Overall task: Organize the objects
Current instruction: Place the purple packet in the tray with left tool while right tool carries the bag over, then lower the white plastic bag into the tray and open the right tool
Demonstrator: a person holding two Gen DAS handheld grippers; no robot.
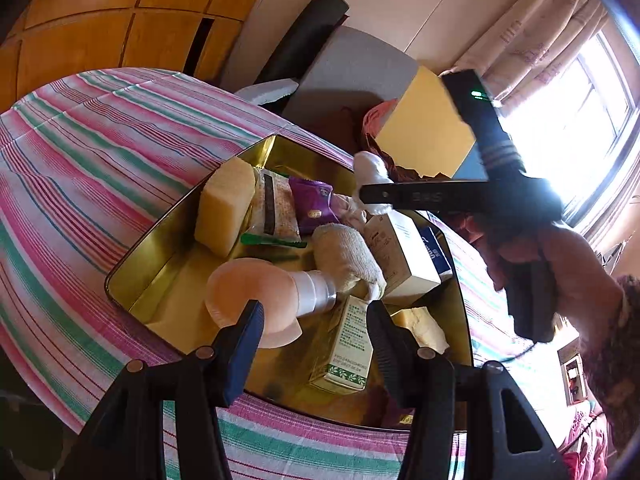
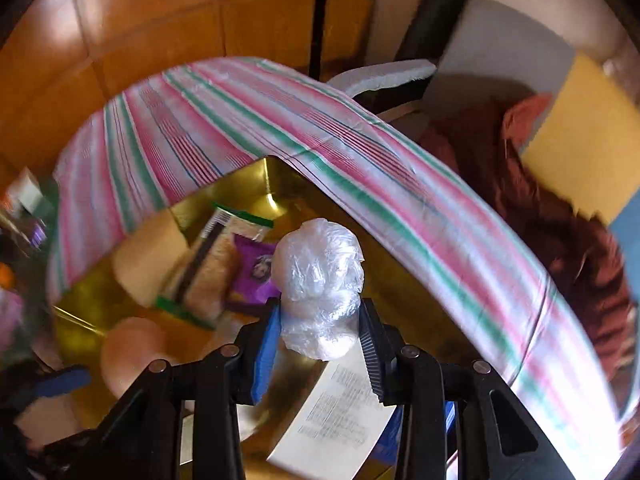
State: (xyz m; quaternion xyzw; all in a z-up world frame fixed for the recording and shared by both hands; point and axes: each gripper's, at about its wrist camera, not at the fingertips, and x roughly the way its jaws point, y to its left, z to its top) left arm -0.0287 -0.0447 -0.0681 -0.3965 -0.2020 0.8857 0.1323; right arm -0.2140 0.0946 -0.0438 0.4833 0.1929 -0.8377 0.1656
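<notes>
Crumpled clear plastic bag [image 2: 320, 292], balled up and pinched between the two fingers of the right gripper [image 2: 320, 336], held above the gold metal tin [image 1: 168, 240]; in the left wrist view the same wad appears white at the tip of the right gripper, over the tin's far right edge. Left gripper [image 1: 316, 332], fingers spread apart and gripping nothing, poised over the near side of the tin, its left finger [image 1: 244, 344] in front of a peach-coloured round cap [image 1: 248, 300] and its right finger beside a green-and-white carton [image 1: 344, 348]. Contents of the tin: a pale yellow block [image 1: 224, 208] at the far left wall; next to it a clear snack packet with a dark stripe [image 1: 276, 208]; a purple sachet [image 1: 312, 204]; a rolled cream cloth [image 1: 344, 256] near the centre; a white box [image 1: 400, 252] at the right, touching a blue-and-white box [image 1: 434, 252]. The tin rests on a cloth striped pink, green and white [image 1: 100, 152]. Beyond the cloth: orange wooden panelling [image 1: 100, 20] at far left, a curtained window [image 1: 580, 112] at far right. The right wrist view is motion-blurred.
</notes>
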